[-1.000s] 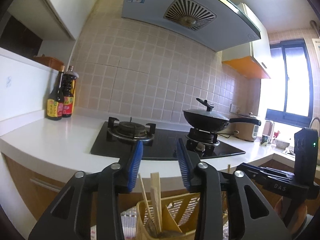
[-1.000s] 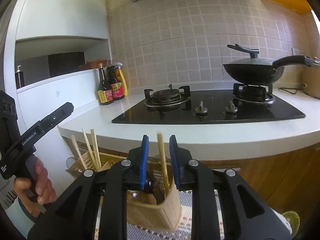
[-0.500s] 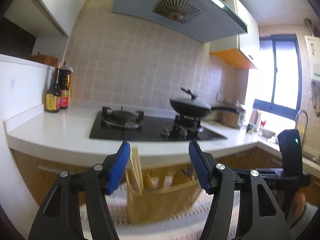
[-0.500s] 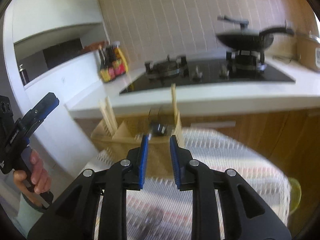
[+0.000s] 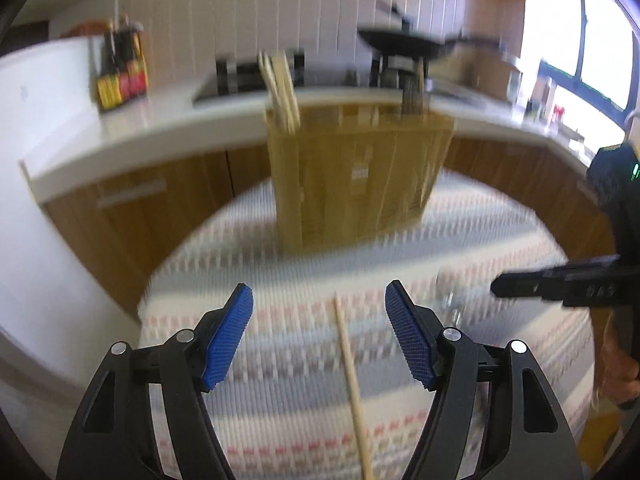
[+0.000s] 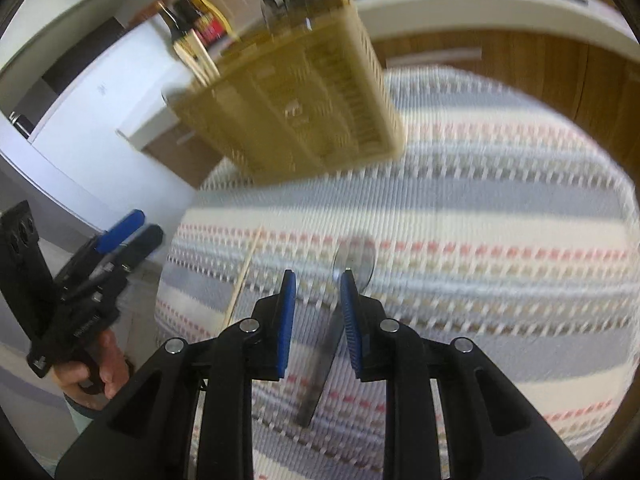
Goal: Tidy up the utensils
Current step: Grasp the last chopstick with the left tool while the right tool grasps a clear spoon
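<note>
A tan slotted utensil holder [image 5: 352, 176] stands on a striped cloth [image 5: 280, 280] and holds several wooden chopsticks [image 5: 280, 84]. It also shows in the right wrist view [image 6: 296, 104]. A single wooden chopstick [image 5: 352, 380] lies on the cloth between the jaws of my open left gripper [image 5: 320, 336]. In the right wrist view the chopstick [image 6: 242, 280] lies left of a metal spoon [image 6: 340, 312]. My right gripper [image 6: 318, 304] is open a little, low over the spoon's handle, jaws either side of it. Both views are motion-blurred.
The white kitchen counter [image 5: 160, 120] with a hob, a black pan [image 5: 404, 40] and sauce bottles [image 5: 120, 72] runs behind the cloth-covered table. Wooden cabinet fronts [image 5: 140, 208] lie below it. The right gripper's body [image 5: 580, 288] shows at the right edge.
Both grippers have tilted down from the counter to the cloth. The left jaws have opened wider over the lone chopstick. The right gripper has come down over the spoon.
</note>
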The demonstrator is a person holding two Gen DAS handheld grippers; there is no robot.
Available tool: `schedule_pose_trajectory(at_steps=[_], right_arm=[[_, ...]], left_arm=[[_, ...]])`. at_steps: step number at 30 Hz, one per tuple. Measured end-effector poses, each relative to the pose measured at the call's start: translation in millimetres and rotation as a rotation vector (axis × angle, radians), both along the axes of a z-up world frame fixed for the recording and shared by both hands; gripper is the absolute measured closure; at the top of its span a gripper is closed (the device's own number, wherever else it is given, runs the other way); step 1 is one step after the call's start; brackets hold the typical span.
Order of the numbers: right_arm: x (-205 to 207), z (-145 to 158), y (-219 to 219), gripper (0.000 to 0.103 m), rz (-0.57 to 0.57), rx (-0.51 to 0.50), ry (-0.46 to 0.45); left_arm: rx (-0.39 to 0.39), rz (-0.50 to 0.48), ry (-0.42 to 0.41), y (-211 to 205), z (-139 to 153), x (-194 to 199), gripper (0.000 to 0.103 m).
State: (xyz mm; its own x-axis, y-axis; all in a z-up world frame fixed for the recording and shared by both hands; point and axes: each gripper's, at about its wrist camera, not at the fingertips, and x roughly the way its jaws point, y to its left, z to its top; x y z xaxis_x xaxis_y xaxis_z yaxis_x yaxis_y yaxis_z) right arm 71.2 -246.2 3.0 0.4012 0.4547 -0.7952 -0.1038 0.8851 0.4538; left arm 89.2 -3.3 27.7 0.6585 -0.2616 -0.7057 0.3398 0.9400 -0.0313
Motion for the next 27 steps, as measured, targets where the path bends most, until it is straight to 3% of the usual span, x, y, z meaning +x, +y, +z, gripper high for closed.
schedule_pose_trajectory(at_steps=[3,9,18,19,21,23,27], right_arm=[[2,-14,3,0.082,-0.015,0.007,0.060],[4,-27,17,0.082,0.007,-0.047,0.109],[20,-41,44,0.081,-0.009,-0.120,0.160],[22,-42,44,0.080,-0.013,-0.120,0.165],[25,-45,46,0.064,-0.026,-0.119,0.174],[28,-46,50,0.056,-0.042,-0.122,0.173],[36,-47,55,0.057,-0.067,-0.163,0.177]], left_arm=[[0.013,-0.010,0.137,4,-23,8,0.036],[-0.053,-0.027,0.291,10,-51,20,0.037],[0.000,-0.063,0.315,0,-66,27,0.037],[0.002,-0.069,0.314,0,-66,26,0.037],[0.001,-0.080,0.316,-3,-66,28,0.037],[0.008,-0.086,0.316,-4,-66,28,0.037],[0.038,-0.092,0.310,-11,-67,33,0.037]])
